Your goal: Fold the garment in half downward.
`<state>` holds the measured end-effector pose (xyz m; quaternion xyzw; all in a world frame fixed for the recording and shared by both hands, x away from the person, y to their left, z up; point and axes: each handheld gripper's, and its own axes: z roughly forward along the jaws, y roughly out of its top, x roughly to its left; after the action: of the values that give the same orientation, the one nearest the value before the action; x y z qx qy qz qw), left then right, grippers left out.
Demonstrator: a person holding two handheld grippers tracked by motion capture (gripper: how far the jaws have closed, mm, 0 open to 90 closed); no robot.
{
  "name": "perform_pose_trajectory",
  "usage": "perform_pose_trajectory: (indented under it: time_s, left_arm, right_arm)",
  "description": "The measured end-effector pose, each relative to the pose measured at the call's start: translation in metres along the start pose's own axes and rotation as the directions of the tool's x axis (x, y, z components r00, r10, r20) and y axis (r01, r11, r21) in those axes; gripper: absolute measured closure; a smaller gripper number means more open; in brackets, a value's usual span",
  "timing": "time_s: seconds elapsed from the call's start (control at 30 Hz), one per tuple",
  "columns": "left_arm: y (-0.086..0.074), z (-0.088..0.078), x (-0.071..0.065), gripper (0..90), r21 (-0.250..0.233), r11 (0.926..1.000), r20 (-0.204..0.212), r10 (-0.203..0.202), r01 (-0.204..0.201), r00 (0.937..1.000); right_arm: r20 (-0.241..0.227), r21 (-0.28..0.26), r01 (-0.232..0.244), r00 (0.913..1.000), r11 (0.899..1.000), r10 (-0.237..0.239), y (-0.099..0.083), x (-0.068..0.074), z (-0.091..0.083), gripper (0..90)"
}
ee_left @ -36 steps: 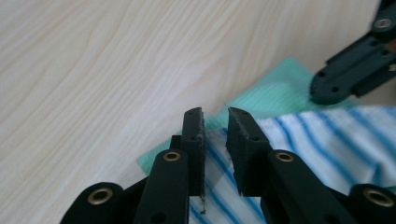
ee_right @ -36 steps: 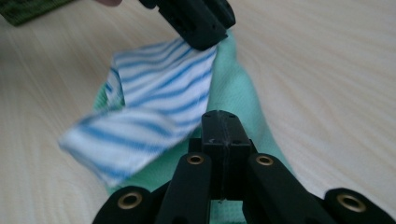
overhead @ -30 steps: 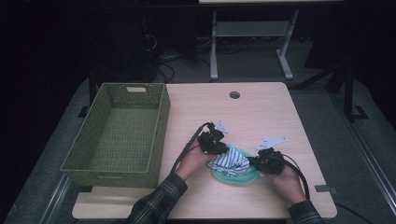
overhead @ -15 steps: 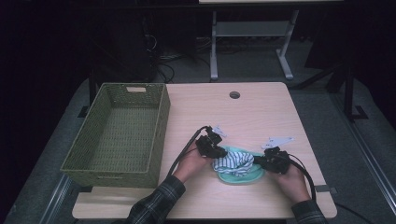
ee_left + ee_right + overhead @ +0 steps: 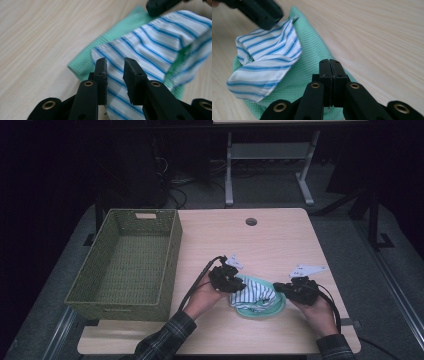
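Striped blue-and-white cloth (image 5: 250, 293) is sitting bunched on top of the green cloth (image 5: 267, 310), right between the two tools at the near edge of the table (image 5: 280, 240). Since a second ago both hands have been drifting outward and lifting a little, so the fabric is getting spread instead of staying in a heap. The left gripper (image 5: 115, 71) has just been easing its jaws apart — in the left gripper view there's a clear gap between the pads, with the striped cloth lying under and behind them rather than pinched, so I'm calling it released. The right gripper (image 5: 329, 72) is clenched tight, jaws pressed together just over the green cloth's edge; whether a thin bit of fabric is caught in there I can't tell. That wicker basket (image 5: 125, 265) is waiting well off beyond the left tool, and both cloths are well apart from it — so my guess is this is a let-go-and-regrip moment before anything gets folded or carried over.
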<state>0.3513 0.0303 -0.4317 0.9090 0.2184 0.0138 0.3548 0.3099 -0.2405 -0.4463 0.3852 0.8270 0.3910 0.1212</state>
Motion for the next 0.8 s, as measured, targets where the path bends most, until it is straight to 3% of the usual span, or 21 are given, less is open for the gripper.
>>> perform_pose_trajectory:
  time_s: [0.2, 0.3, 0.4, 0.63, 0.8]
  left_arm:
    - [-0.005, -0.001, -0.023, 76.6, -0.017, 0.9999, 0.055, 0.003, -0.002, 0.9985]
    - [-0.005, 0.004, -0.033, 77.2, -0.006, 0.9996, 0.081, 0.028, -0.028, 0.9963]
    - [-0.005, 0.012, -0.041, 77.3, 0.011, 0.9989, 0.090, 0.045, -0.046, 0.9949]
    - [-0.009, 0.021, -0.040, 77.8, 0.063, 0.9961, 0.080, 0.057, -0.062, 0.9951]
    - [-0.014, 0.019, -0.029, 77.8, 0.084, 0.9949, 0.038, 0.052, -0.055, 0.9979]
  right_arm:
    - [0.040, 0.004, -0.019, 0.9990, 1.000, 0.019, -0.002, -0.014, 0.001, 86.7]
    - [0.045, 0.004, -0.035, 0.9984, 0.999, 0.035, -0.002, -0.018, 0.008, 86.8]
    - [0.058, 0.018, -0.019, 0.9982, 1.000, 0.018, -0.003, -0.022, 0.017, 86.8]
    - [0.056, 0.065, -0.001, 0.9984, 0.998, -0.002, -0.007, -0.024, 0.024, 89.4]
    - [0.037, 0.085, -0.005, 0.9993, 0.996, 0.002, -0.010, -0.021, 0.019, 89.5]
